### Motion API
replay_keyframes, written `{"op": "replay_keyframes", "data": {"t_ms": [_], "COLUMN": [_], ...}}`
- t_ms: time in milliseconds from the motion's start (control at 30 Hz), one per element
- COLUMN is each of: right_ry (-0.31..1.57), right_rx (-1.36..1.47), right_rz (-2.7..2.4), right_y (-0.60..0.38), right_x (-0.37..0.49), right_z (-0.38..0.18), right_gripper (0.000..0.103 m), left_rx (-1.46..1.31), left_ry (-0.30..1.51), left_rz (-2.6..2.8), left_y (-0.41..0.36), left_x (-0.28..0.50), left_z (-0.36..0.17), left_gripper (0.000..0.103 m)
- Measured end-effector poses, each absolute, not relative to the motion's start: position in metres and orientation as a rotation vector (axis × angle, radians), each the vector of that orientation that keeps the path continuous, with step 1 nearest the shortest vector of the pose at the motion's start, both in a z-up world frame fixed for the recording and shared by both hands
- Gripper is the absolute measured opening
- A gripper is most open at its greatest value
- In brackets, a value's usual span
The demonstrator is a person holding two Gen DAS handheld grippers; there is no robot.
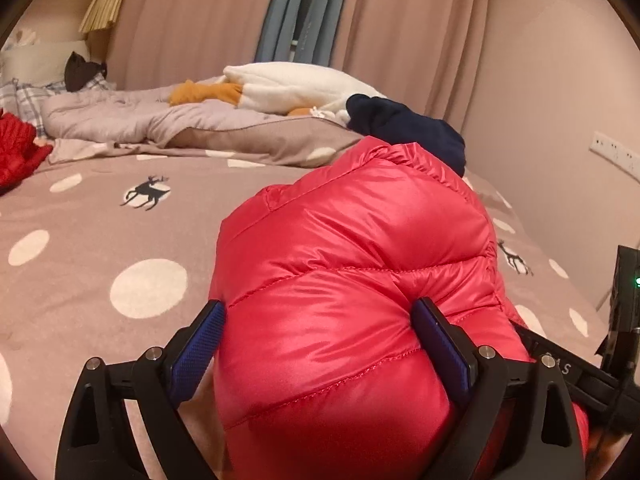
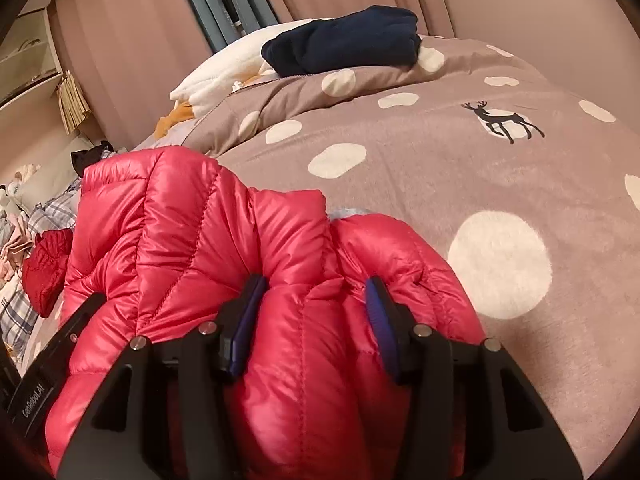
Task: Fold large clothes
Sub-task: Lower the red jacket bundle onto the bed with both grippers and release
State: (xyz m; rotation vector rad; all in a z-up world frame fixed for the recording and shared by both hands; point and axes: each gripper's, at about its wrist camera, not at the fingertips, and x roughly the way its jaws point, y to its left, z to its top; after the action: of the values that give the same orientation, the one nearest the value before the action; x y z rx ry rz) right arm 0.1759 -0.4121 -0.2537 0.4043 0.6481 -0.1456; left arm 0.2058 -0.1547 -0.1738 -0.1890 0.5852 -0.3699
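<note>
Red puffer jacket point(image 1: 340, 280) — "GenRobot.AI" tool point(image 2: 316, 304)

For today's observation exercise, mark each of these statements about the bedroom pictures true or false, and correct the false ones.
1. Both grippers grip the red jacket. True: the left gripper and the right gripper each have padded fabric bunched between their fingers.
2. The bedcover is plain grey. False: it is brownish with white dots and dark deer.
3. A dark blue garment lies folded on the bed. True.
4. The curtains are green. False: they are pinkish beige.
5. The jacket is spread out flat. False: it is bunched up into a puffy bundle.
</note>
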Motion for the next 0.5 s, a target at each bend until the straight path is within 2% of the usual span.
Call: {"op": "replay_keyframes", "data": {"t_ms": [500], "right_ry": [0.639], "right_rx": [0.420], "right_rz": [-0.131], "right_y": [-0.4122], "right_x": [0.1733], "right_z": [-0.2567], "right_gripper": [0.049], "left_rx": [-0.192], "left_ry": [0.557], "left_rz": [-0.369], "left_y": [-0.1524], "left_x": [0.2064], "left_z": [-0.1773], "left_gripper": [0.094]}}
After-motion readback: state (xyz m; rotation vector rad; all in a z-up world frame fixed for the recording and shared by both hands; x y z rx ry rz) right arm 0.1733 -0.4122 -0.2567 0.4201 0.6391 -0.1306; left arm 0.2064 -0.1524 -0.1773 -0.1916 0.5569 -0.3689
